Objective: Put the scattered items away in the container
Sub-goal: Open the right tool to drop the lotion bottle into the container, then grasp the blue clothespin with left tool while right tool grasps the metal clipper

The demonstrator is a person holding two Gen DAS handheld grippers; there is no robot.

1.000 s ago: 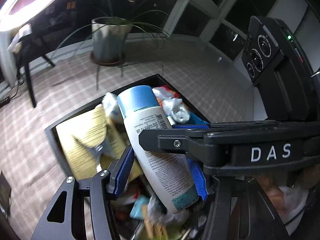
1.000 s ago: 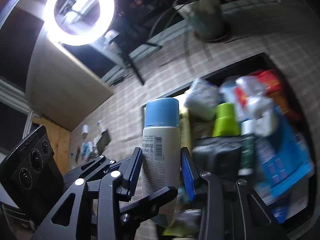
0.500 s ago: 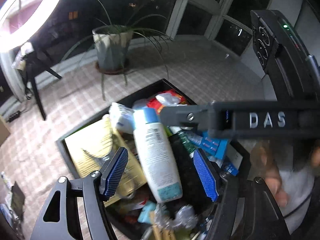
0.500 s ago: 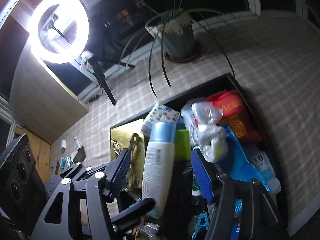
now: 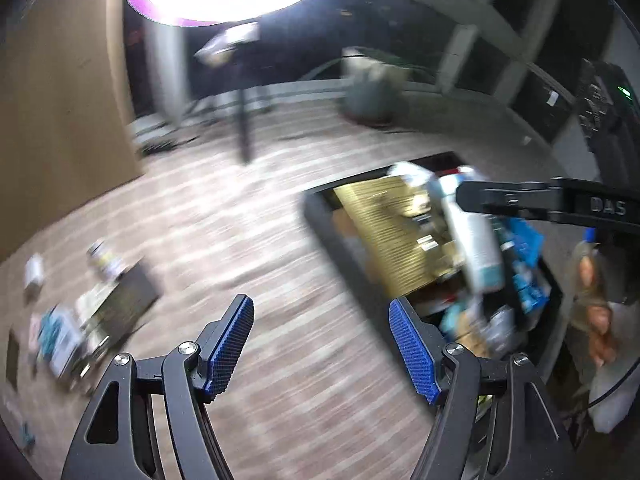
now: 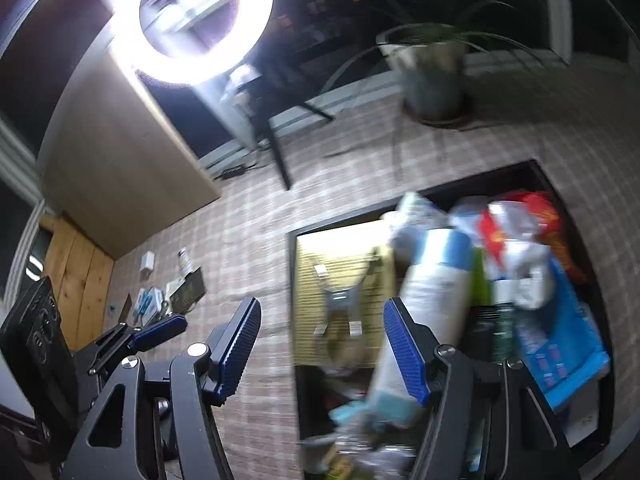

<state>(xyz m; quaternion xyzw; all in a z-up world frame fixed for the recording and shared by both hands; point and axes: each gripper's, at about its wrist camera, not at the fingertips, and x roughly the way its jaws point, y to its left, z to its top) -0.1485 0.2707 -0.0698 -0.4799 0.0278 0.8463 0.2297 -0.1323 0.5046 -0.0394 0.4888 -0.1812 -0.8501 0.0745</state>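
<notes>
A blue-capped white bottle (image 6: 432, 284) lies atop the clutter in the black container (image 6: 294, 280) on the checked floor (image 6: 248, 240). Both the left gripper (image 5: 320, 344) and right gripper (image 6: 320, 344) stand spread, empty; scattered items (image 6: 168, 292) lie well apart.

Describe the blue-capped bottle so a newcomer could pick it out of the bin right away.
Find the black container on the checked floor, crammed with packets. On top of the pile, right of the flat gold box, lies the bottle. It is the only long white cylinder with a pale blue cap, lying across the heap; its neighbours are a green item and crumpled red and blue packaging.
</notes>
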